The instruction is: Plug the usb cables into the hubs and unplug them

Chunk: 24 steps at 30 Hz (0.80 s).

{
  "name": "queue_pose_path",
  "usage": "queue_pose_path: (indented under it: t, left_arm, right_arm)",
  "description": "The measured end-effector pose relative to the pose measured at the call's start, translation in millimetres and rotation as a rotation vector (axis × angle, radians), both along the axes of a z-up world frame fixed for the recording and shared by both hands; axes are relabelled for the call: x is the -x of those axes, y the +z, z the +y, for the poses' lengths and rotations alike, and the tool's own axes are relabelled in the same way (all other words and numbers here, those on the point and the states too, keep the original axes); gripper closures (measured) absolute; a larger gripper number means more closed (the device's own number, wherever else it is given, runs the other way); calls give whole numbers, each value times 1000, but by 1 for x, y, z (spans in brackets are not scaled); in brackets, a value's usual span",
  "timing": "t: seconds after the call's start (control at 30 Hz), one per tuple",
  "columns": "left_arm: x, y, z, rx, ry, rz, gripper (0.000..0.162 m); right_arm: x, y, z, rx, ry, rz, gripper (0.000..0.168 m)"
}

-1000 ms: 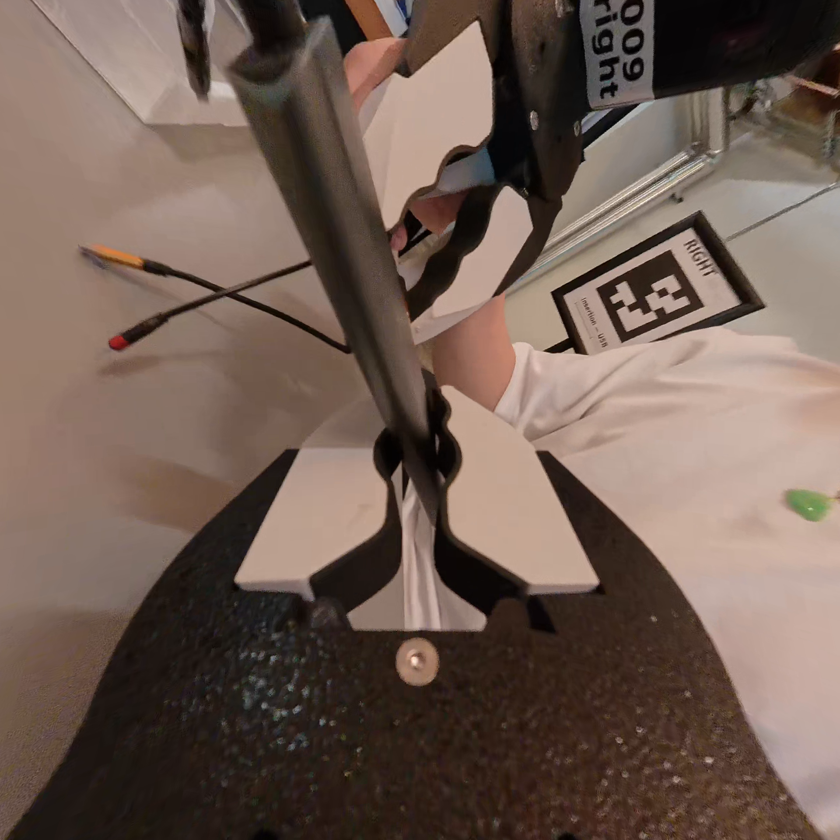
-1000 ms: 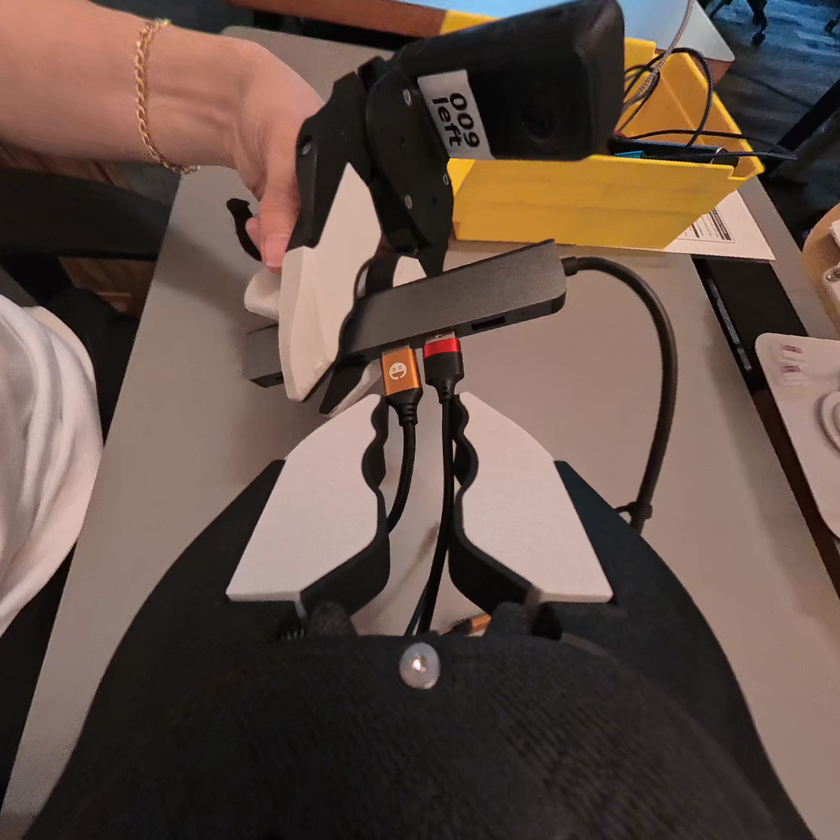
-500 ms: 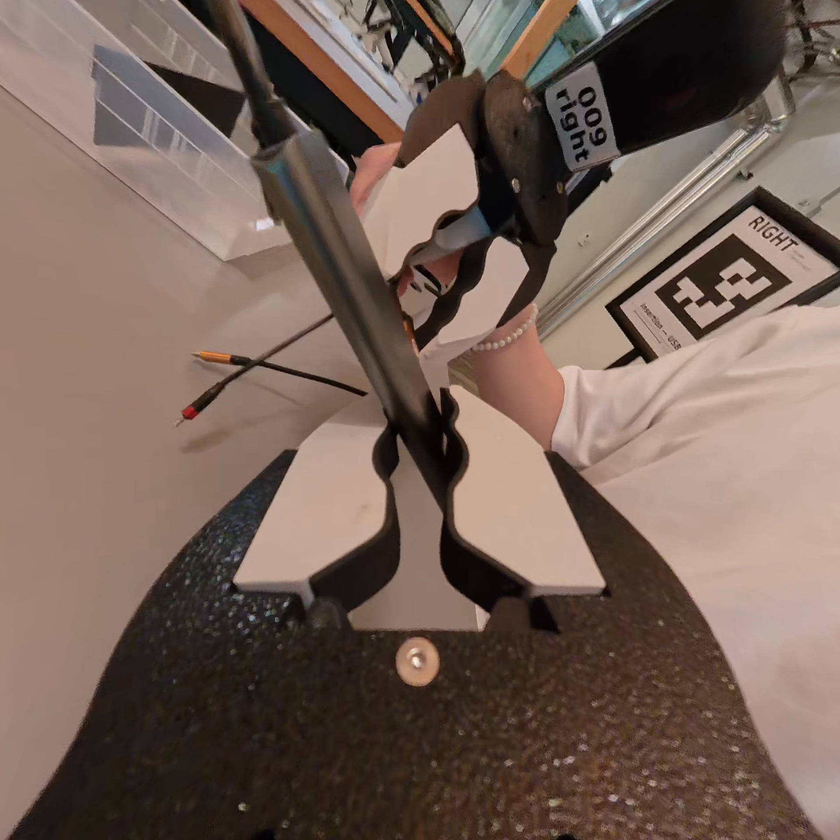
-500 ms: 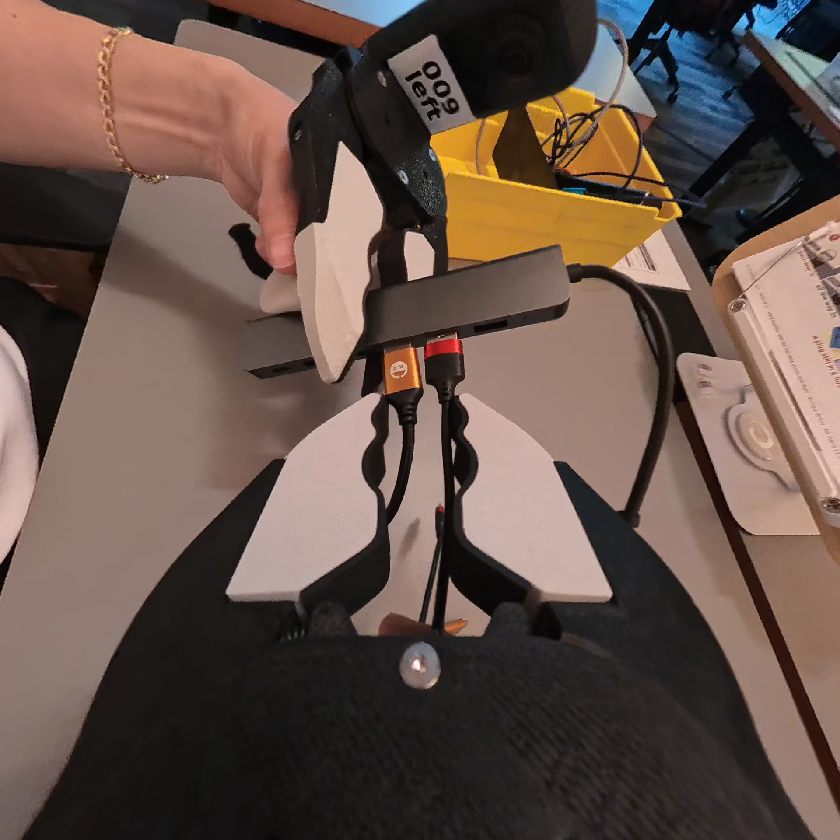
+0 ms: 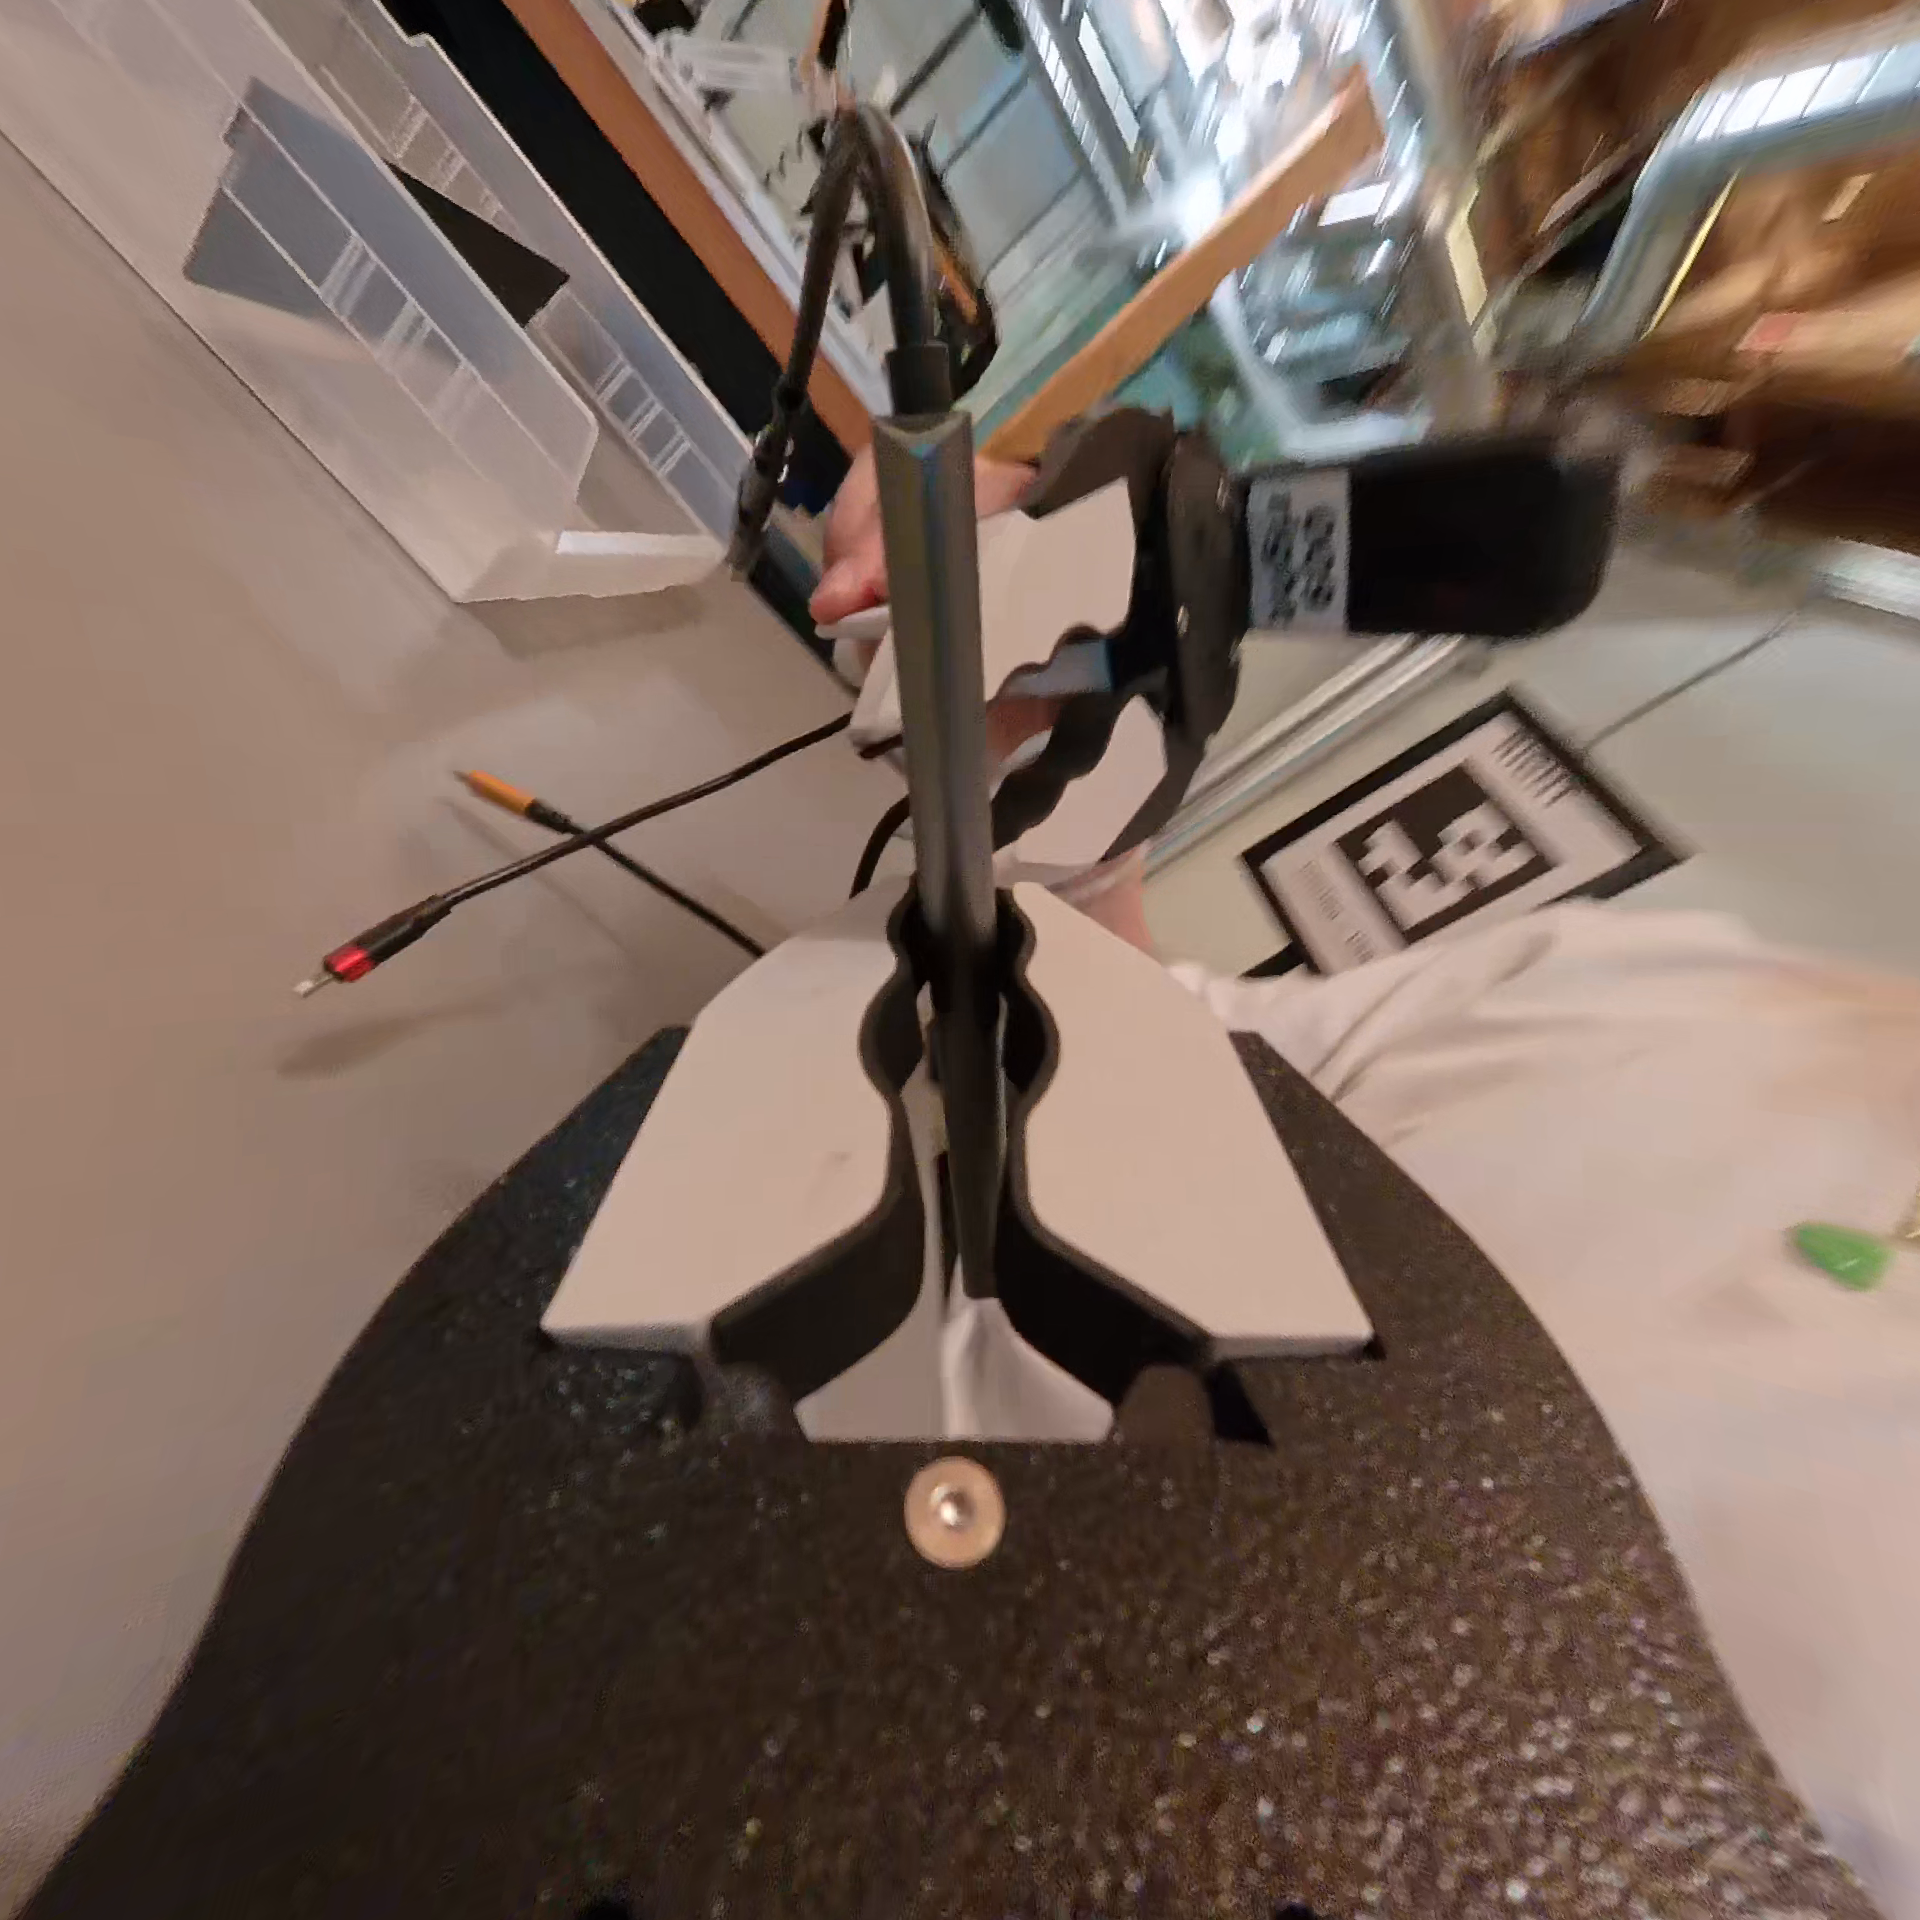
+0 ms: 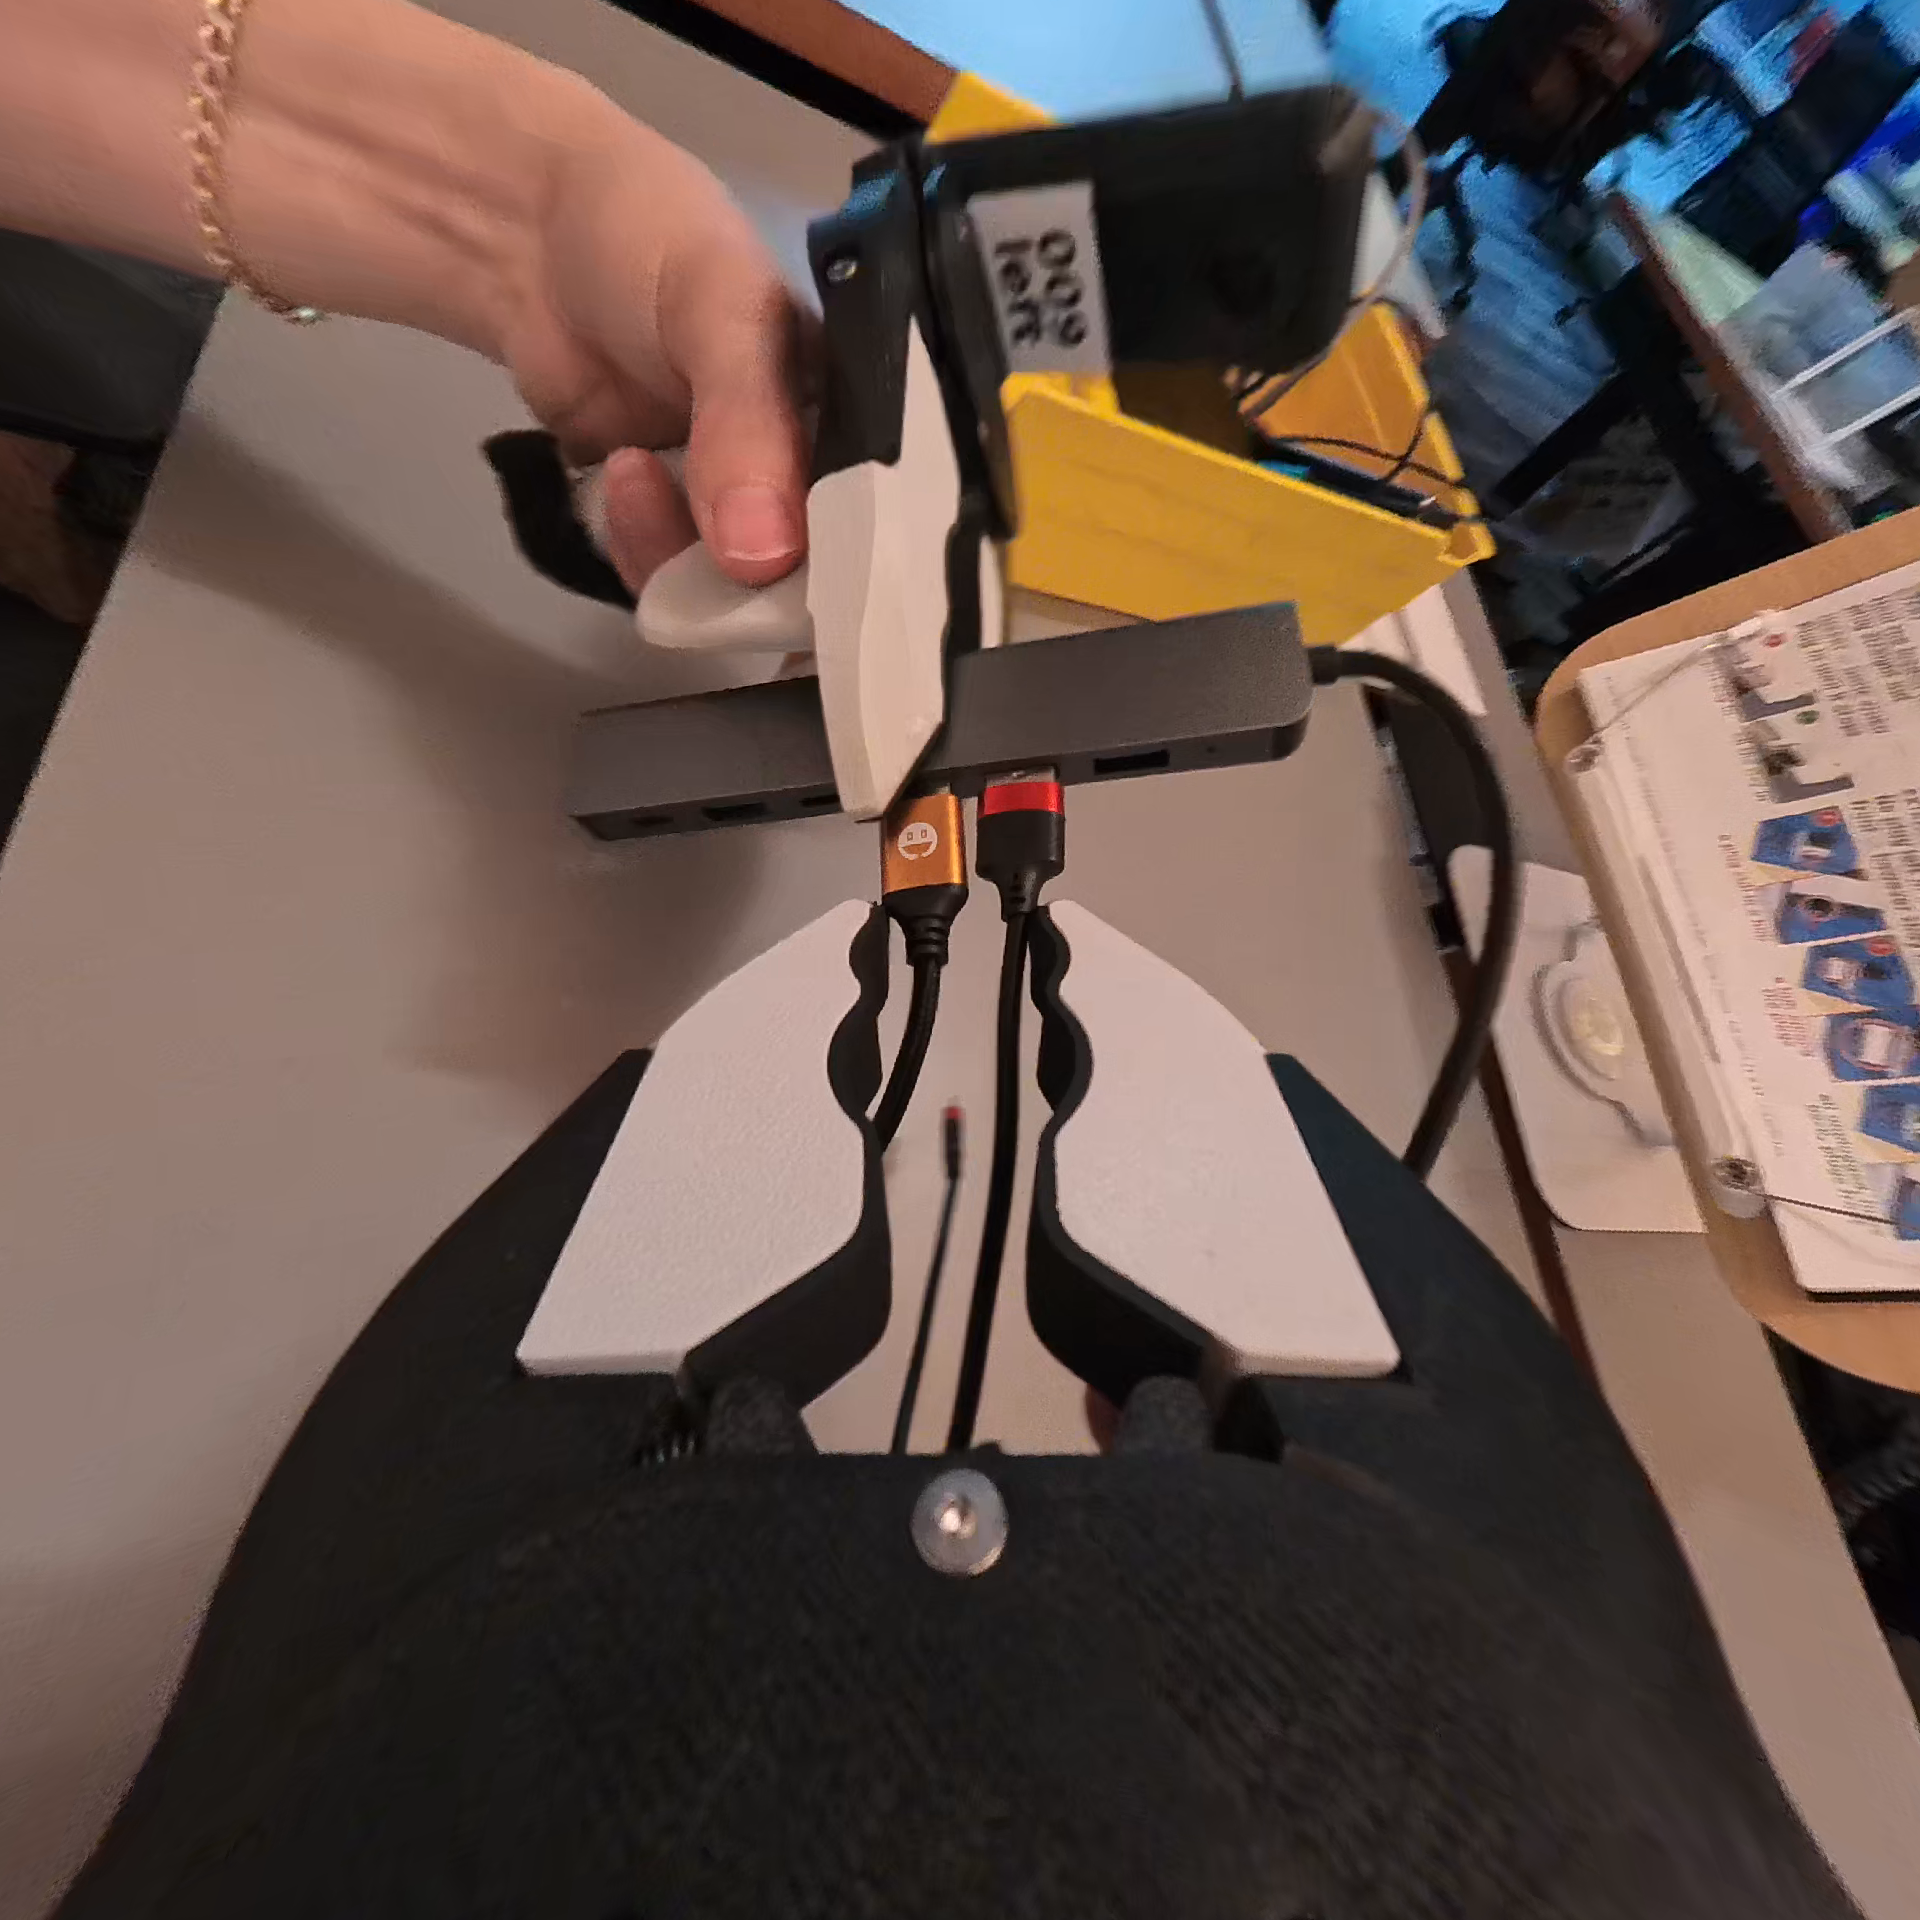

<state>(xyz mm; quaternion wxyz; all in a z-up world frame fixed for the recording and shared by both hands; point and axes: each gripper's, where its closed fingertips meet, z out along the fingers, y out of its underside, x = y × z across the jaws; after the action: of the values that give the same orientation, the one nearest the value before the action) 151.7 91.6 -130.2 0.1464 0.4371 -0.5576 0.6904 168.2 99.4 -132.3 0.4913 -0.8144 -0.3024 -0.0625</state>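
While its two white fingers pinch the dark grey hub (image 5: 940, 727) edge-on between the tips, the left gripper (image 5: 956, 940) holds it lifted off the grey table (image 5: 208, 935), hub running straight ahead from the jaws. In the right wrist view the same hub (image 6: 1132, 691) lies crosswise just ahead of the right gripper (image 6: 956, 920), with the left gripper (image 6: 883, 717) clamped on its middle from above and a hand (image 6: 623, 364) with a gold bracelet (image 6: 223, 177) on the handle.

Right gripper jaws stand apart, pinching nothing; two cables pass loose through the gap. Orange plug (image 6: 920, 847) and red plug (image 6: 1021, 821) sit side by side in the hub's near edge, just beyond the right fingertips, orange to the left of red. Red plug shows some bare metal at the port, so cannot tell if fully seated. Their black cables (image 6: 987, 1143) hang back between the fingers toward the camera.

Thick black lead (image 6: 1475, 935) leaves the hub's right end and curves down to the table. Beyond the hub, a yellow bin (image 6: 1195, 520) with wires in it. Far right, a printed sheet on a wooden board (image 6: 1766, 935).

Left wrist view: to the left of the gripper, the cables' free ends lie on the table, one red-tipped (image 5: 358, 958), one orange-tipped (image 5: 499, 792). Ahead and right, the right gripper (image 5: 1049, 707), blurred. Farther right, a framed marker card (image 5: 1455, 842) and a white sleeve (image 5: 1558, 1091). Clear plastic tray (image 5: 416, 364) far left.
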Motion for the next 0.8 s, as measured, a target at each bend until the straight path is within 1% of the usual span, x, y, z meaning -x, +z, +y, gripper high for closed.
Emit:
queue_pose_path:
  t: [0.1,0.23,0.33,0.4,0.47,0.57,0.8]
  left_arm:
    - [-5,5,4,179,43,85,152]
    - [-9,-4,11,231,106,126,152]
    - [-8,-3,11,291,81,128,152]
    - [-7,-5,9,280,62,125,152]
    - [-5,-6,6,252,48,118,152]
    - [-3,-8,5,204,46,106,152]
    - [-2,-12,9,163,58,109,152]
  right_arm:
    - [-7,11,0,-132,-90,-15,140]
    - [-5,23,-6,-269,-192,43,143]
    - [-2,12,-8,-250,-193,76,143]
    - [-3,4,-7,-222,-195,101,144]
    - [-1,7,-6,-240,-184,135,148]
    - [2,3,-6,-200,-159,167,159]
    - [2,-6,-3,-177,-173,156,156]
